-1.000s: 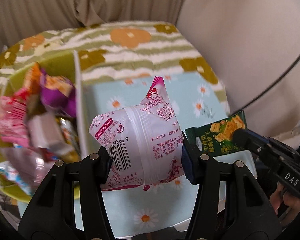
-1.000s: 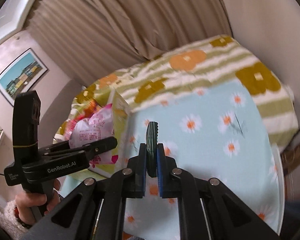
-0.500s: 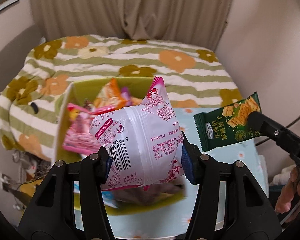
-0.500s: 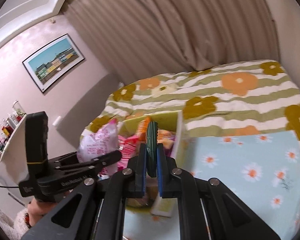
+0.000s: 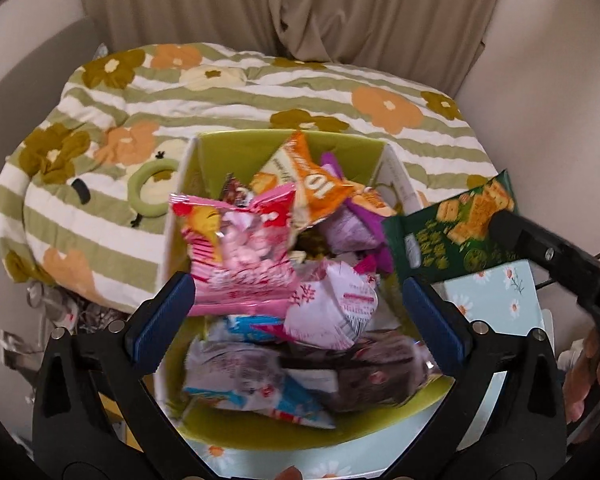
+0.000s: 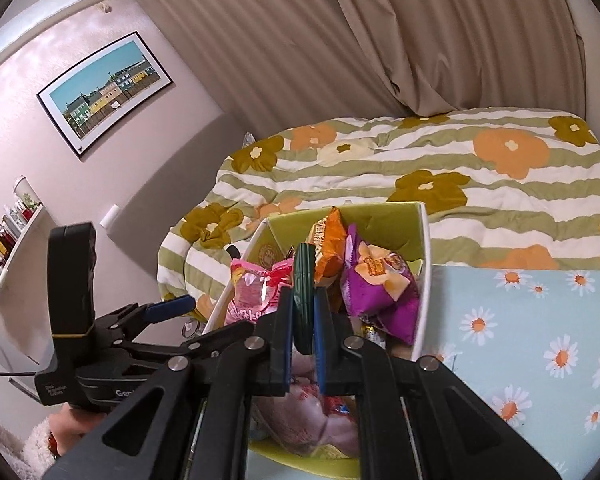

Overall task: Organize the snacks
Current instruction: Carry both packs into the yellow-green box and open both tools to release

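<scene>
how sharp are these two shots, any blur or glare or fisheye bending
Left wrist view: snack packets in the green box are motion-smeared, worst on the white-and-pink packet; the open left gripper stays crisp. Right wrist view: sharper, glare on the pink packet, room lines bowed, dark corners around the green cracker packet.

Left gripper [image 5: 296,312] hangs pointing downward, its blue-padded jaws spread wide with nothing between them. Right gripper [image 6: 303,316] sits just beside it, to its right, jaws pinched close together on a thin packet held edge-on. A hand [image 6: 74,430] grips the left gripper's handle from below.
</scene>
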Tool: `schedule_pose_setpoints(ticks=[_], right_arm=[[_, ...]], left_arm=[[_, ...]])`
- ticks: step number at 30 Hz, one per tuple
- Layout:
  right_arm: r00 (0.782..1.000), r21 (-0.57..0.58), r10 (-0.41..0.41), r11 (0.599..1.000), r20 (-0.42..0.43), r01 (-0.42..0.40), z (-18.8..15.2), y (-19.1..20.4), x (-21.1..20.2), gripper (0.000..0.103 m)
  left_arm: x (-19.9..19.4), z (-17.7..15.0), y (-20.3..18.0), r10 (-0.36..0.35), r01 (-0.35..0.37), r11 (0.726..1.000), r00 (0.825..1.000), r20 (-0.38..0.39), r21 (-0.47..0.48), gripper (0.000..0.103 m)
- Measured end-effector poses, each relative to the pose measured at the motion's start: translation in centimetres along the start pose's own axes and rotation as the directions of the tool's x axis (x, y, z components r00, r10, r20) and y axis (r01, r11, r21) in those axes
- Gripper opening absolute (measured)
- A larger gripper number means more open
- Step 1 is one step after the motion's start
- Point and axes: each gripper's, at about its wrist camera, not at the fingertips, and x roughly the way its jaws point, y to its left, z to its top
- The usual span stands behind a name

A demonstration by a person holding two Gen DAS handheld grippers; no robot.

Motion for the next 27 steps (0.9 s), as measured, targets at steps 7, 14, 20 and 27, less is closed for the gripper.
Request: schedule_pose_setpoints(ticks=[7, 14, 20, 27], right_arm=[[1.0, -0.017, -0.013, 1.0, 0.02, 0.013, 1.8, 2.0, 1.7, 0.008], [0.996, 0.024, -0.07, 0.997, -0.051, 0.071, 1.6, 2.1, 5.4, 0.014], [0.981, 0.038, -0.175, 0.983, -0.084, 0.178, 0.3, 1.8, 5.8, 0.092], [0.976, 0.007, -0.209, 0.978, -0.065, 0.21, -0.4, 2.3, 3.1, 0.092]], left_arm=[[-1.1, 0.1, 4.0, 0.017, -0.017, 0.999, 1.0, 0.004, -0.039, 0.103], [-0.3, 0.2, 5.9, 0.023, -0.023, 0.999, 1.0, -0.011, -0.023, 0.103], [1.1, -0.7, 6.0, 0.041, -0.04, 0.999, 0.998, -0.042, 0.017, 0.102], [-0.6, -1.9, 4.6, 0.051, -0.051, 0.999, 0.999, -0.019, 0.02, 0.102]])
